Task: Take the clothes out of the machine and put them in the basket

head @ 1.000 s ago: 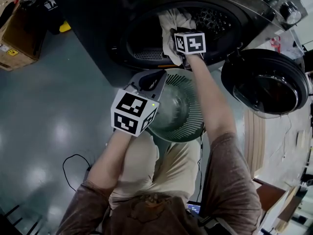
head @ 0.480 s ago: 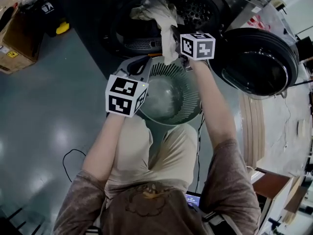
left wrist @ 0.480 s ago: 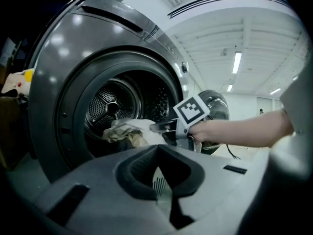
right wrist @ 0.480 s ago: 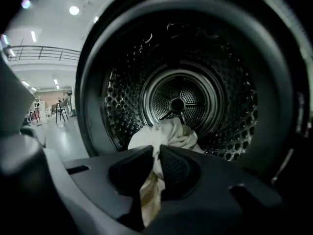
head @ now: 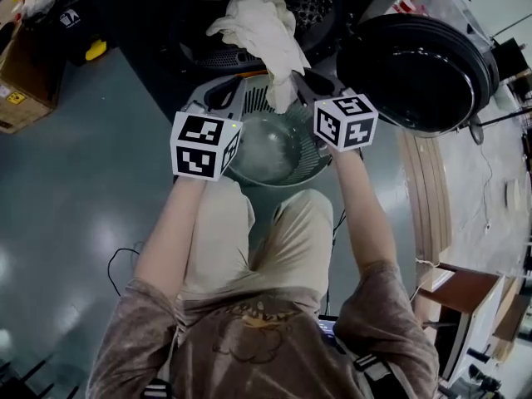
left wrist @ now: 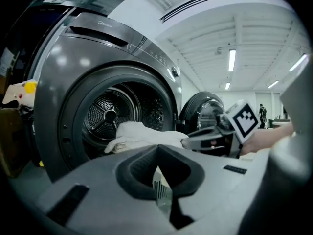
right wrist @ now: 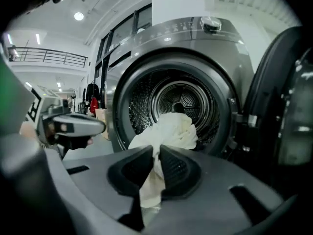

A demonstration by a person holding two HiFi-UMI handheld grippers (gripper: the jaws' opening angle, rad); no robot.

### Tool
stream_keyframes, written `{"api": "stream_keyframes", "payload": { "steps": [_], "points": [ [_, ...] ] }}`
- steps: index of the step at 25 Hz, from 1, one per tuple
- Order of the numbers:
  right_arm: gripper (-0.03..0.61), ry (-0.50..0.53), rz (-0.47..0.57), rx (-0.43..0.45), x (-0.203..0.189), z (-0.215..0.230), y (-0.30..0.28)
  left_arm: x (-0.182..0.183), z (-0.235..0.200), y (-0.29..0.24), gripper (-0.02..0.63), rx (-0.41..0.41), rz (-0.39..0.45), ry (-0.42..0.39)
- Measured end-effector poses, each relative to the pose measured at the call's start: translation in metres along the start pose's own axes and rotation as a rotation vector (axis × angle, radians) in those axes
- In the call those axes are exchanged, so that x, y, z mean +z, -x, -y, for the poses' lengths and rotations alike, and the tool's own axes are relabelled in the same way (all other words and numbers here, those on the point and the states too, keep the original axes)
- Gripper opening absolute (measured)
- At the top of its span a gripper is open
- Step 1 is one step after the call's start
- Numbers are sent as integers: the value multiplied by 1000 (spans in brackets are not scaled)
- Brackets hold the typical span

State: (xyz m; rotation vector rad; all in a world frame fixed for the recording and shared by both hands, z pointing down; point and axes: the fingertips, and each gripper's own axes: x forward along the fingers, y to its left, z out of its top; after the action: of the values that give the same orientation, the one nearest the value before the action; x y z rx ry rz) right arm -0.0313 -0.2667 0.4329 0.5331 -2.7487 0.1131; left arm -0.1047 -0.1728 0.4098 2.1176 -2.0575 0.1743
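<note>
R tongs (right wrist: 154, 161) pinching white cloth (head: 264, 25), L tongs (left wrist: 157, 155) clamping basket (head: 278, 155) rim

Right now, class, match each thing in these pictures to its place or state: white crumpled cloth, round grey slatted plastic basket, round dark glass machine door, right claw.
Things:
1. white crumpled cloth
2. round grey slatted plastic basket
3. round dark glass machine door
4. right claw

Places or states:
A. swung open on the right
B. shut on fabric
C. trailing out of the drum
D. under the hanging cloth

Pairs: 1-C; 2-D; 3-A; 4-B
</note>
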Motion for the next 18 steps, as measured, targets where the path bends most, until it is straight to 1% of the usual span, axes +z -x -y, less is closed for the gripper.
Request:
{"api": "stream_keyframes", "payload": {
  "steps": [5, 9, 13, 14, 16, 18],
  "points": [
    [41, -25, -13, 2, -33, -23, 43, 2, 12, -4, 8, -12, 2, -22],
    [41, -35, -53, 3, -60, -40, 63, 5, 18, -5, 8, -12, 8, -36],
    [55, -48, -63, 8, -76, -49, 74, 8, 25, -5, 8, -11, 18, -39],
    [73, -48, -63, 1, -77, -49, 75, 8, 25, -5, 8, -11, 19, -37],
    [147, -51, -52, -15, -76, -46, 75, 8, 26, -6, 8, -11, 20, -35],
    [176, -56, -27, -22, -70, -43, 74, 8, 25, -6, 8, -8, 22, -32]
  ]
}}
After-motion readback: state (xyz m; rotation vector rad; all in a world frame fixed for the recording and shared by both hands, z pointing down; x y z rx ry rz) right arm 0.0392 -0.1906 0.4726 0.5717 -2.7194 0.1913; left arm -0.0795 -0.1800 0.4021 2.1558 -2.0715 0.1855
